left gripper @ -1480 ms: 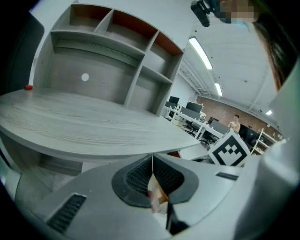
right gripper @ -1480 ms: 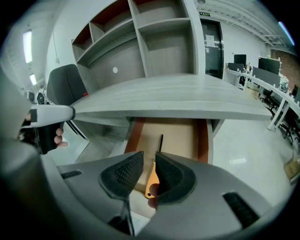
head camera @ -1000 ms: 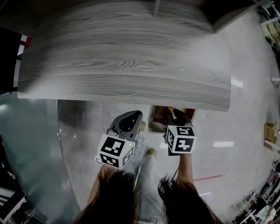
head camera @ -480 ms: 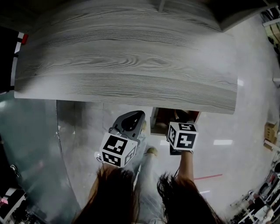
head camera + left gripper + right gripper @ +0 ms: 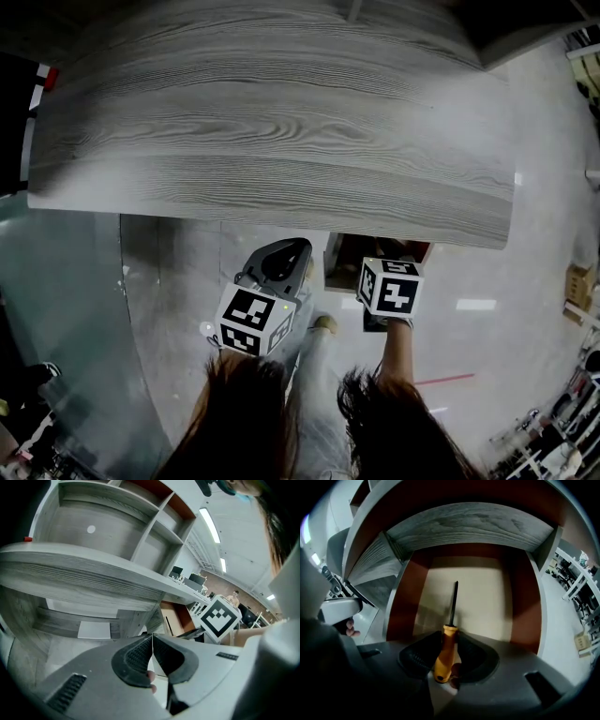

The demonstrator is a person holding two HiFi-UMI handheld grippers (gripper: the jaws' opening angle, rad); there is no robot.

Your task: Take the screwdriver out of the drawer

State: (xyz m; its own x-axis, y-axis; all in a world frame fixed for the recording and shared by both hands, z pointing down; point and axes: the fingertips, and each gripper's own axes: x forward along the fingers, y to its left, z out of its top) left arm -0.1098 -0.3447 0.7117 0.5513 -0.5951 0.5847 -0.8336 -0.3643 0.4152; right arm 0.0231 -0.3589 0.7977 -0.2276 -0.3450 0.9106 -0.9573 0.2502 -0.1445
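In the right gripper view the screwdriver (image 5: 446, 649), with an orange handle and a black shaft pointing away, sits between my right gripper's (image 5: 448, 645) jaws, which are shut on its handle. Below it lies the open drawer (image 5: 403, 603), pale inside with reddish-brown walls. In the head view the right gripper (image 5: 391, 251) reaches into the drawer (image 5: 336, 263) under the grey wooden desk top (image 5: 272, 131); the screwdriver is hidden there. My left gripper (image 5: 280, 258) hangs to the left of the drawer, its pads (image 5: 140, 658) pressed together with nothing between them.
The desk top overhangs the drawer and hides most of it from above. A glass panel (image 5: 66, 328) stands on the left over the shiny floor (image 5: 497, 309). Grey shelving (image 5: 117, 522) rises behind the desk. Another person (image 5: 233, 597) stands far off.
The right gripper has edged slightly further under the desk edge. The left gripper has barely moved. The view has shifted a little.
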